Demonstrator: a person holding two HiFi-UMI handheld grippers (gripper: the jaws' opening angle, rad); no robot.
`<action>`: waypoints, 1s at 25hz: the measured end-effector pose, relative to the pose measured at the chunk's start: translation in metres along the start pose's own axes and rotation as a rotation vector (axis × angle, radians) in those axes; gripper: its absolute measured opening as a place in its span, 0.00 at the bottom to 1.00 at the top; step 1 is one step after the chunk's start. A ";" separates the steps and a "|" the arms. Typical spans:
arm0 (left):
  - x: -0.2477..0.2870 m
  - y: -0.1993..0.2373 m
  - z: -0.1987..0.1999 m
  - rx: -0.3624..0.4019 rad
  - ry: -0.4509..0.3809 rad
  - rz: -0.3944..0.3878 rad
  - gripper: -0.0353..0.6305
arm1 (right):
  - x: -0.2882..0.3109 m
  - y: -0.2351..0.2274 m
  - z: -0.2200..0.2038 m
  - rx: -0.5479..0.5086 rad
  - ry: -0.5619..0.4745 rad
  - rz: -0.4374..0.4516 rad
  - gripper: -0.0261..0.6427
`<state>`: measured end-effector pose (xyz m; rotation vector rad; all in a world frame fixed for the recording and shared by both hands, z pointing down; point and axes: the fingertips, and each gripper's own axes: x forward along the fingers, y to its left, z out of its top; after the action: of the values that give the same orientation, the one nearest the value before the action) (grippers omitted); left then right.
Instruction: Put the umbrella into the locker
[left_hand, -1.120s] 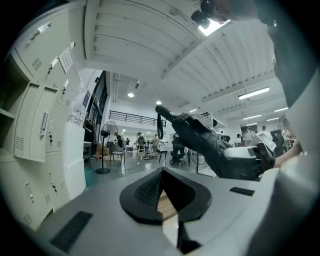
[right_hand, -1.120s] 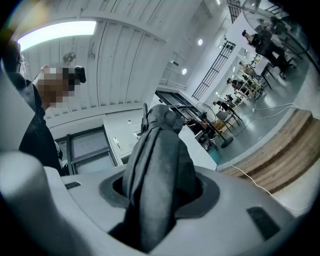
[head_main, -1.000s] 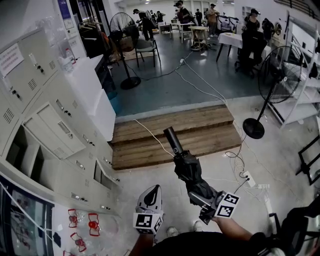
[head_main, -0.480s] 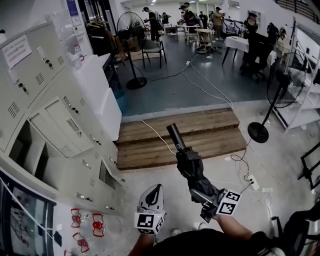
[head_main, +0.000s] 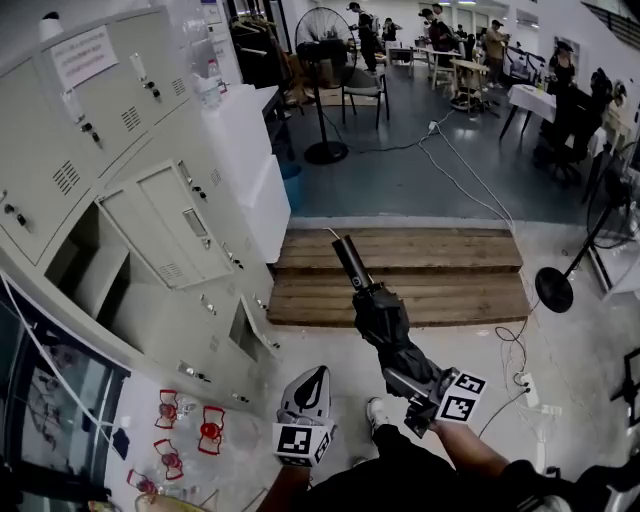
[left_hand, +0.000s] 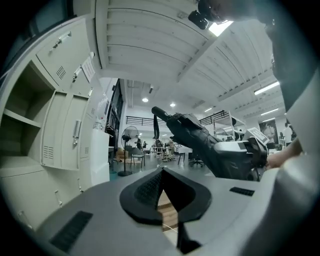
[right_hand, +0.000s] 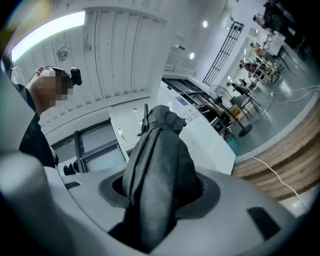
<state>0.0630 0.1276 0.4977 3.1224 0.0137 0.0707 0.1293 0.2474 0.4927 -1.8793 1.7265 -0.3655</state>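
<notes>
A folded black umbrella (head_main: 380, 320) is held in my right gripper (head_main: 405, 382), whose jaws are shut on its canopy; its handle end points away toward the wooden steps. The right gripper view shows the dark fabric (right_hand: 157, 170) filling the jaws. My left gripper (head_main: 306, 392) stands beside it at lower centre, shut and empty, pads (left_hand: 150, 187) together. The grey lockers (head_main: 130, 200) fill the left side, with an open compartment (head_main: 95, 270) and its door (head_main: 165, 235) swung out. In the left gripper view the umbrella (left_hand: 192, 132) crosses at right and the open locker (left_hand: 25, 115) shows at left.
A wooden step platform (head_main: 400, 275) lies ahead with a white cable across it. A standing fan (head_main: 325, 60) is beyond; another fan base (head_main: 553, 290) sits at right. Red stickers (head_main: 185, 425) mark the floor by the lockers. Several people work at tables (head_main: 470, 70) far back.
The view has swung left toward the lockers, which now sit larger and nearer. Both grippers moved along with the umbrella still held; the wooden steps have shifted right.
</notes>
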 end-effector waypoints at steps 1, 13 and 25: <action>0.000 0.009 0.001 0.002 0.002 0.023 0.05 | 0.012 -0.002 0.000 0.011 0.009 0.022 0.35; 0.014 0.108 0.011 0.009 0.045 0.291 0.05 | 0.146 -0.031 0.000 0.057 0.170 0.289 0.35; 0.029 0.169 0.014 -0.001 0.048 0.532 0.05 | 0.236 -0.048 -0.011 0.114 0.344 0.515 0.35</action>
<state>0.0935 -0.0410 0.4880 3.0252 -0.8107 0.1497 0.1949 0.0158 0.4890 -1.2770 2.2798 -0.5878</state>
